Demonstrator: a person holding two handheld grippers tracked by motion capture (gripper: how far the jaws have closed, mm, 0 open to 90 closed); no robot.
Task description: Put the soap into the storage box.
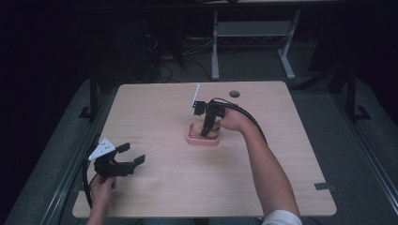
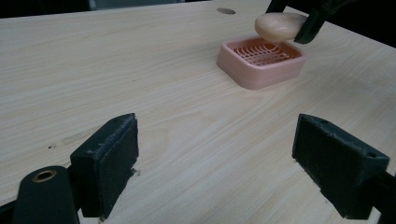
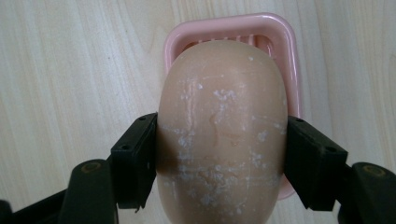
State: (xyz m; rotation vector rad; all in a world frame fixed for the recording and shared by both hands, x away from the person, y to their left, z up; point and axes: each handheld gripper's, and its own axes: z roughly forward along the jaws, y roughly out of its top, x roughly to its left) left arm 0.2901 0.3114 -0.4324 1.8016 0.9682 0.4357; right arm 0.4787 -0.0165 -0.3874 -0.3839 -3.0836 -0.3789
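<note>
The soap [image 3: 222, 130] hides most of the pink dish [image 3: 289, 51] below it.

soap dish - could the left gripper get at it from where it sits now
Probably yes. The left gripper rests open near the table's left front edge, and bare wood lies between it and the pink soap dish. But the right gripper holds the soap bar just above the dish, crowding its top.

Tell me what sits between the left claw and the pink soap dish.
Nothing: in the left gripper view, bare wooden table runs from the open left claw to the pink soap dish. The high view agrees.
</note>
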